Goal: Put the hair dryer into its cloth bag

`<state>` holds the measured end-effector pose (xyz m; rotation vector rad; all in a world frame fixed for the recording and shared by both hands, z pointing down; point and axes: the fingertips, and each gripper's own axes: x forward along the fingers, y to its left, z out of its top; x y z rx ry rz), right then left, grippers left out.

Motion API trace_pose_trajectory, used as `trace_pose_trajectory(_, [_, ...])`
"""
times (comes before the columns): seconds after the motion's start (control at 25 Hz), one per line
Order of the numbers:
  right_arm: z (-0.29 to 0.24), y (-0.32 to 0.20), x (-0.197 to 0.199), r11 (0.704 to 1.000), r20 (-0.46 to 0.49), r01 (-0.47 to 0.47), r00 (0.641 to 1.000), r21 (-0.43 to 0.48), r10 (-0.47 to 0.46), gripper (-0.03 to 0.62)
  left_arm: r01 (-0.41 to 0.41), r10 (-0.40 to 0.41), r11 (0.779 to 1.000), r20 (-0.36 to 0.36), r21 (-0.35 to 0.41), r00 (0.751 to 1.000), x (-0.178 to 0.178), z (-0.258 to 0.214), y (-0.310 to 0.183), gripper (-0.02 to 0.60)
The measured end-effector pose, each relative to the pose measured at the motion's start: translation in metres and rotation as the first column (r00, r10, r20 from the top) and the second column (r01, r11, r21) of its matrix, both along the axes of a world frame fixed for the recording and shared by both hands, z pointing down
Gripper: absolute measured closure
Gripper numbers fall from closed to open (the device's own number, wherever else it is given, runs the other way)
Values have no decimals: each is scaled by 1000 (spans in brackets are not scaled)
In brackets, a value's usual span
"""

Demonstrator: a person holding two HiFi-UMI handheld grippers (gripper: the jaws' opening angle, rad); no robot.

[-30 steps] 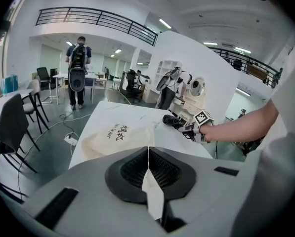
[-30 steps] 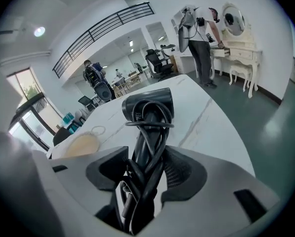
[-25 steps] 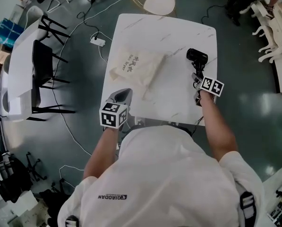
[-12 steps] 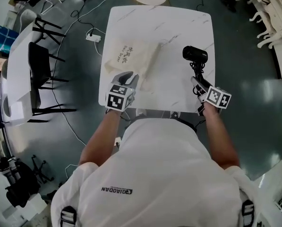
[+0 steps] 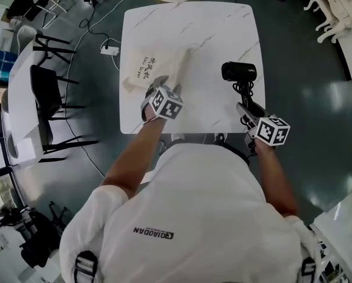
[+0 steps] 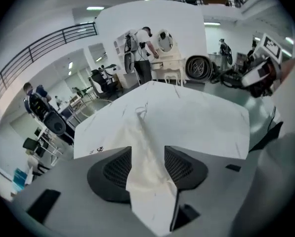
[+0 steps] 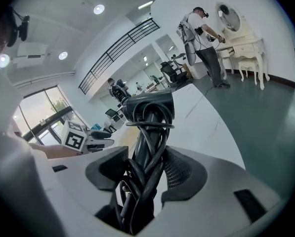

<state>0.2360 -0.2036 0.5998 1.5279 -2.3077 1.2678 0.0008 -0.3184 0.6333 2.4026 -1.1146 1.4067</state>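
Hair dryer [image 5: 240, 71] is at the desk's [image 5: 217, 28] right side, cord wound round its handle, and the right hand-held gripper [image 5: 246, 109] is clamped on that handle. Cloth bag [image 5: 155, 69] lies flat on the left. The left hand-held gripper [image 5: 158, 86] is opening its jaws w/ a ridge of bag cloth between them, not pinched yet. Best approach, imo: nip only the top layer, lift so the mouth gapes, then feed the dryer in head-first.

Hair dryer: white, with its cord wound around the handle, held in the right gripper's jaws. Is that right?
No, the colour is wrong: the hair dryer is black, as the right gripper view shows. Its cord is wound around the handle, and the right gripper is shut on it.
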Motion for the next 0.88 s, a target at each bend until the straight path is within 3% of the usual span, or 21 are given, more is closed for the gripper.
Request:
trace_pose_trajectory(0.12, [4, 10, 6, 1000, -8, -5, 1000, -1, 5, 358, -24, 19, 999, 119, 38, 993, 6, 24, -15, 289])
trace_pose_trajectory(0.28, [6, 13, 16, 1000, -18, -17, 1000, 3, 17, 358, -71, 57, 996, 252, 48, 966, 9, 51, -32, 278])
trace_pose_trajectory(0.4, [6, 11, 20, 1000, -12, -18, 1000, 1, 18, 358, -60, 50, 998, 285, 27, 957, 4, 65, -38, 279])
trace_pose_trajectory(0.64, [4, 7, 26, 1000, -15, 10, 1000, 1, -10, 358, 26, -19, 999, 205, -29, 979, -4, 62, -34, 464])
trace_pose_trajectory(0.76, [4, 3, 22, 999, -17, 38, 999, 0, -38, 358, 80, -73, 995, 117, -57, 990, -9, 52, -32, 504])
trace_pose_trajectory(0.88, [6, -5, 11, 996, -23, 85, 996, -5, -85, 358, 113, -116, 990, -27, -88, 993, -10, 36, -28, 511])
